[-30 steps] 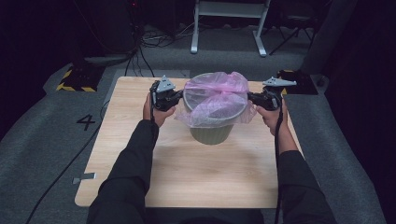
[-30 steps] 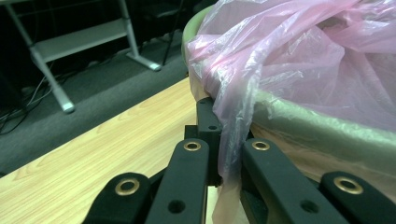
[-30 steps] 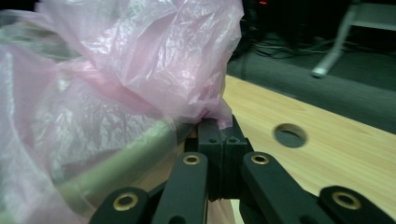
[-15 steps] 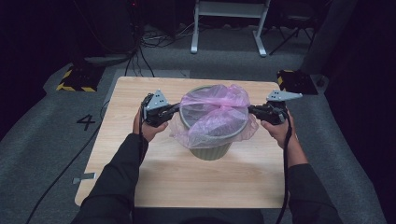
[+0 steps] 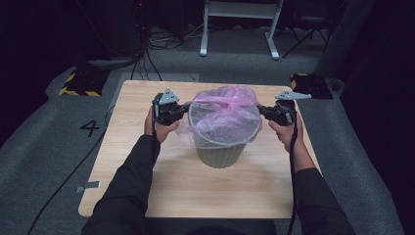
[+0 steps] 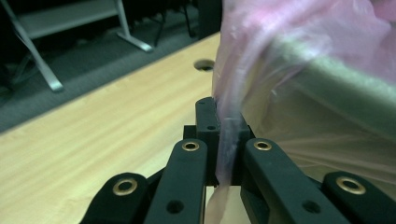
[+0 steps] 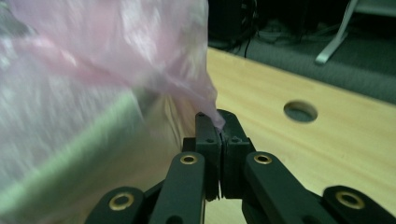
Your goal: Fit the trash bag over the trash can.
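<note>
A grey-green bin (image 5: 219, 152) stands upright near the middle of the wooden table (image 5: 132, 161), and everything else sits around it. A thin pink plastic bag (image 5: 222, 115) is draped over the bin's mouth, its film hanging down past the rim on both sides. At the bin's left, the left gripper (image 5: 182, 110) has its jaws pinched together on a fold of the bag, seen up close in the left gripper view (image 6: 227, 140), where the film runs down between the two black pads. At the bin's right, the right gripper (image 5: 261, 109) is likewise clamped on the bag's edge; in the right gripper view (image 7: 218, 135) a pointed corner of pink film disappears between its closed jaws. Both grippers sit level with the bin's rim, one on each side.
</note>
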`<action>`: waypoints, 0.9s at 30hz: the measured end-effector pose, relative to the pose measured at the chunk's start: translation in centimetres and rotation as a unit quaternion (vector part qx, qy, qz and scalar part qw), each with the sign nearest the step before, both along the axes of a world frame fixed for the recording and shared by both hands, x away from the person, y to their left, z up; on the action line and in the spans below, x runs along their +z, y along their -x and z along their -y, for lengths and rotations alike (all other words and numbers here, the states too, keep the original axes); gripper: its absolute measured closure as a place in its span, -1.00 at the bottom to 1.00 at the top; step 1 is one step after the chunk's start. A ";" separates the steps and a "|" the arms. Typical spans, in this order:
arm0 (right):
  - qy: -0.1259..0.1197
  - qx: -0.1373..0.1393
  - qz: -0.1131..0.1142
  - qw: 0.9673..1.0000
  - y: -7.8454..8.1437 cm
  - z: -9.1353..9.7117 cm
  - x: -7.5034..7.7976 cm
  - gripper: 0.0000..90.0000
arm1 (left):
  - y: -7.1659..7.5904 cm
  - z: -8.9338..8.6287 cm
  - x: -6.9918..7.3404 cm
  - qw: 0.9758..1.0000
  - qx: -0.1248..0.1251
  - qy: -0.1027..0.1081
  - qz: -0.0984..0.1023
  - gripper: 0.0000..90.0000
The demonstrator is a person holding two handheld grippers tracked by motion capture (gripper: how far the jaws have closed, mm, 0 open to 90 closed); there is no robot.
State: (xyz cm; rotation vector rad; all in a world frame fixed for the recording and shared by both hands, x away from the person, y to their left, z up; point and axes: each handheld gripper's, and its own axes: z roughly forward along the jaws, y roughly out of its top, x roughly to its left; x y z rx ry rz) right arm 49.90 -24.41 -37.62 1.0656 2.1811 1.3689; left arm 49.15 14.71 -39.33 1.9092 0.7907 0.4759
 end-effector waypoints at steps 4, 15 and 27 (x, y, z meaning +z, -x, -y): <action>-0.005 0.007 -0.021 1.000 -0.3 -0.1 -0.9 0.98 | -0.2 0.5 -0.6 0.999 -0.021 -0.005 -0.032 0.92; 0.004 -0.001 0.004 1.000 1.4 1.9 -0.4 0.94 | 3.4 -4.0 0.6 0.999 0.048 -0.002 0.026 -0.42; 0.029 0.034 0.040 0.998 4.6 3.0 1.2 0.76 | 12.8 -3.7 3.4 0.991 -0.075 0.021 0.110 -0.66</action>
